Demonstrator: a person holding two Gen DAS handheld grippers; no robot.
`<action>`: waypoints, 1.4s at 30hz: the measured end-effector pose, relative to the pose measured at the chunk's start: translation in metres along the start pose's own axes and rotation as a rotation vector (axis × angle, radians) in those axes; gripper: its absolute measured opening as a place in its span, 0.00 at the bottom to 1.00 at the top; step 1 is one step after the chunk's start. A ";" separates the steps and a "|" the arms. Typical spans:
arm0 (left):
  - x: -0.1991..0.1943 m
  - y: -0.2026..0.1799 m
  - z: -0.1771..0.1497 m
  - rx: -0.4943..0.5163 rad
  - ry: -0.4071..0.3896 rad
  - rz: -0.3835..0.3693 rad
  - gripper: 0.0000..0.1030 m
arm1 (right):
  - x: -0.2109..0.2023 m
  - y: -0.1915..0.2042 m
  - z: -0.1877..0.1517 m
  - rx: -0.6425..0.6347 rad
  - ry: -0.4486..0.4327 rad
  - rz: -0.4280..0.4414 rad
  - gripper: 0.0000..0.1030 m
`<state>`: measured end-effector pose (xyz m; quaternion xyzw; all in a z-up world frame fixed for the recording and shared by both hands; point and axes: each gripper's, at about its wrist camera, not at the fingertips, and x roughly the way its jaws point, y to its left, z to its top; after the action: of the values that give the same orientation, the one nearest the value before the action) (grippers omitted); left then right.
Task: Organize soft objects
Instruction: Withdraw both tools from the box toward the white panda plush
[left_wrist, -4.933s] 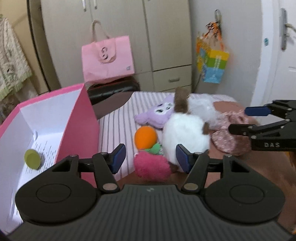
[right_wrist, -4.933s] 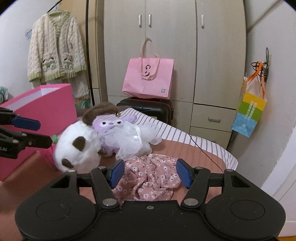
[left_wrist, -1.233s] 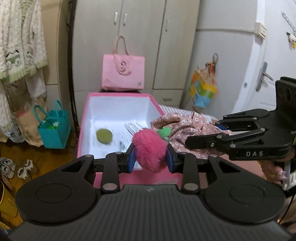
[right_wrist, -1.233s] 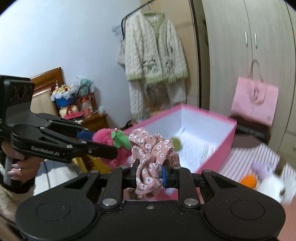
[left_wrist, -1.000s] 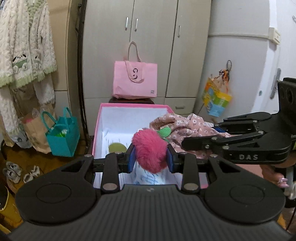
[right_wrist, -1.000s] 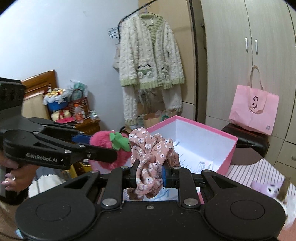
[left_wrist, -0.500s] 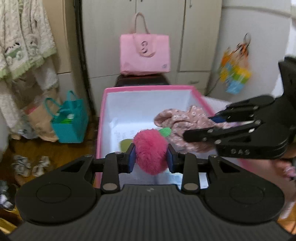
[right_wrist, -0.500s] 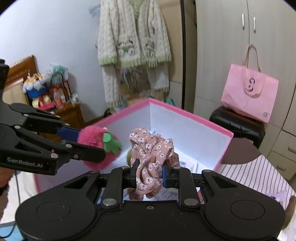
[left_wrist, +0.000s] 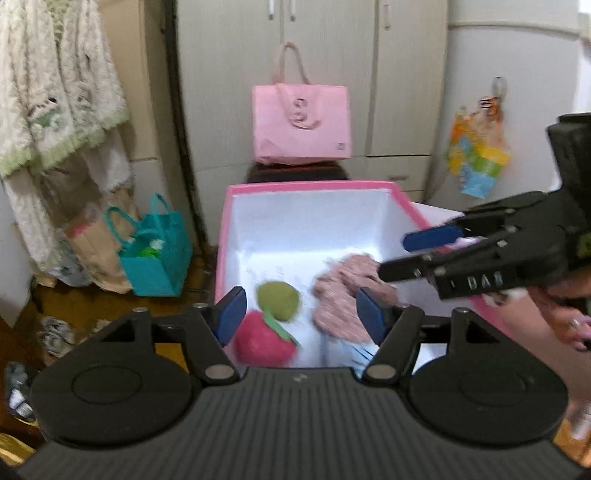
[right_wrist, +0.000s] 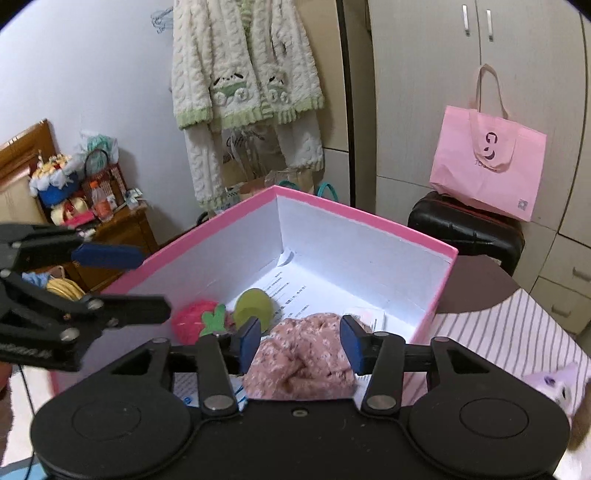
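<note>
An open pink box (left_wrist: 310, 185) (right_wrist: 362, 218) with a white inside lies under both grippers. In it are a green ball (left_wrist: 277, 300) (right_wrist: 253, 304), a fluffy pink strawberry (left_wrist: 264, 343) (right_wrist: 194, 321) and a crumpled floral cloth (left_wrist: 343, 295) (right_wrist: 303, 362). The jaws of my left gripper (left_wrist: 301, 319) (right_wrist: 153, 284) are opening; the strawberry sits below them, free of the pads. My right gripper (right_wrist: 300, 341) (left_wrist: 395, 256) also has its jaws opening, and the floral cloth lies loose under them in the box.
A pink tote bag (left_wrist: 301, 123) rests on a black case (right_wrist: 465, 225) behind the box. A teal bag (left_wrist: 155, 251) stands on the floor at left, under a hanging cardigan (right_wrist: 243, 74). A purple plush (right_wrist: 554, 384) lies on the striped cover (right_wrist: 498, 332) at right.
Both grippers have opened over the box. The strawberry has dropped out of the left one and the floral cloth out of the right one; both now lie inside the box.
</note>
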<state>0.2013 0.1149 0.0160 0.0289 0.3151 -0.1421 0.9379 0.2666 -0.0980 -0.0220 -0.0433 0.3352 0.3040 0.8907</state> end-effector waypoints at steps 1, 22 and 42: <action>-0.008 -0.002 -0.002 0.001 0.006 -0.028 0.64 | -0.008 0.000 -0.002 0.006 -0.005 0.011 0.51; -0.099 -0.096 -0.029 0.170 0.033 -0.263 0.73 | -0.178 -0.003 -0.089 0.067 -0.049 -0.017 0.63; -0.048 -0.192 -0.041 0.223 0.138 -0.417 0.73 | -0.202 -0.042 -0.170 0.049 -0.062 -0.106 0.71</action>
<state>0.0864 -0.0508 0.0182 0.0764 0.3597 -0.3641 0.8557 0.0740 -0.2834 -0.0329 -0.0296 0.3122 0.2493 0.9163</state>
